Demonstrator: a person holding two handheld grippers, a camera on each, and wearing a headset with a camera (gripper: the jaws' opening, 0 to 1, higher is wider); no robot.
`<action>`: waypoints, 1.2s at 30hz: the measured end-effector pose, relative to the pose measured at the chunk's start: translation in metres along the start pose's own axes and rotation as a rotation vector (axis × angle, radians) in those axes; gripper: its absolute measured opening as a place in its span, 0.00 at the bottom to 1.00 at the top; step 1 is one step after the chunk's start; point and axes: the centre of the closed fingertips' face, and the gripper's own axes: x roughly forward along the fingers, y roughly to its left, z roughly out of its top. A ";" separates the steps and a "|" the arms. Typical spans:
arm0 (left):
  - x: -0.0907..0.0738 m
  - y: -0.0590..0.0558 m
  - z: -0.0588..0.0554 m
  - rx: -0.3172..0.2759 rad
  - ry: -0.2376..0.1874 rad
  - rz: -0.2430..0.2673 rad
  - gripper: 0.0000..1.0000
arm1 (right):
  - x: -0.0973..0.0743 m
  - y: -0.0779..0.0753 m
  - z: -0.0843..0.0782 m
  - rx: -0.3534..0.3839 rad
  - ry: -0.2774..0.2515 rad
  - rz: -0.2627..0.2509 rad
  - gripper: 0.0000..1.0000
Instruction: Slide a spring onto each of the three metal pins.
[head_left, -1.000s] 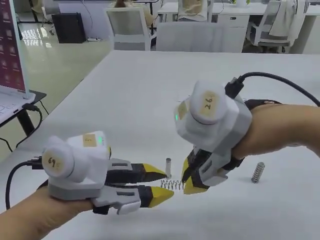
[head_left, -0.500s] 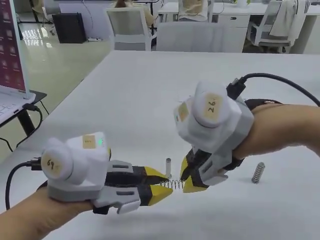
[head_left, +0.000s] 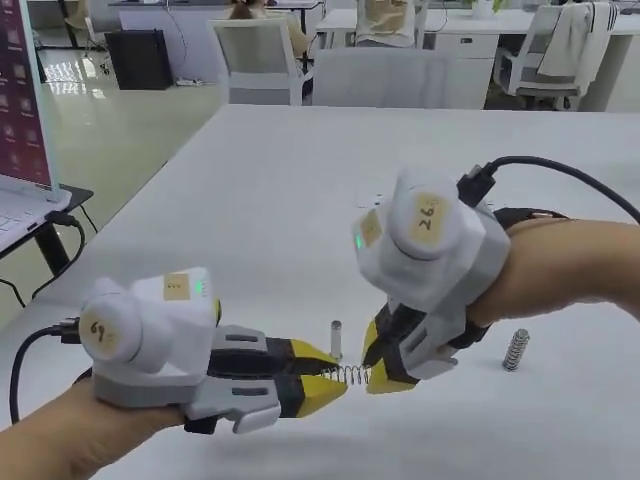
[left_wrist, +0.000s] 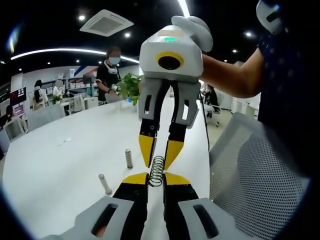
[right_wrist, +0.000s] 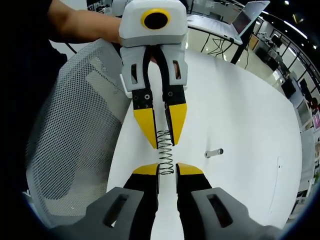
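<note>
In the head view the bulky housings covered much of the jaws, so the exact bite on the spring (head_left: 352, 375) was hard to read there. The left forearm (head_left: 60, 440) was cut off at the near edge and the right forearm (head_left: 560, 265) at the right edge. Whether the second spring (head_left: 515, 349) stood upright or leaned could not be told.

The left gripper (head_left: 338, 372) lay low and nearly level over the near part of the white table (head_left: 300, 200), pointing right. The right gripper (head_left: 376, 368) came down steeply from the right, its tips aimed down and left, so the two met tip to tip.

In the two gripper views each pair of jaws stood almost closed, pinching one end of the spring, which spanned the short gap between them. The pin (head_left: 336, 338) stood upright on the table just beyond the spring, apart from it and bare. The second spring sat well to the right, near the right forearm.
</note>
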 end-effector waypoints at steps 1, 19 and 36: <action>0.000 -0.001 0.001 -0.001 -0.002 -0.002 0.03 | 0.001 0.001 -0.001 0.005 0.000 0.002 0.11; -0.002 -0.001 0.014 -0.010 -0.066 -0.016 0.03 | 0.008 0.002 -0.005 0.037 -0.014 0.018 0.10; 0.000 0.000 0.006 0.001 -0.037 -0.005 0.03 | -0.003 0.001 0.005 0.037 -0.046 0.005 0.09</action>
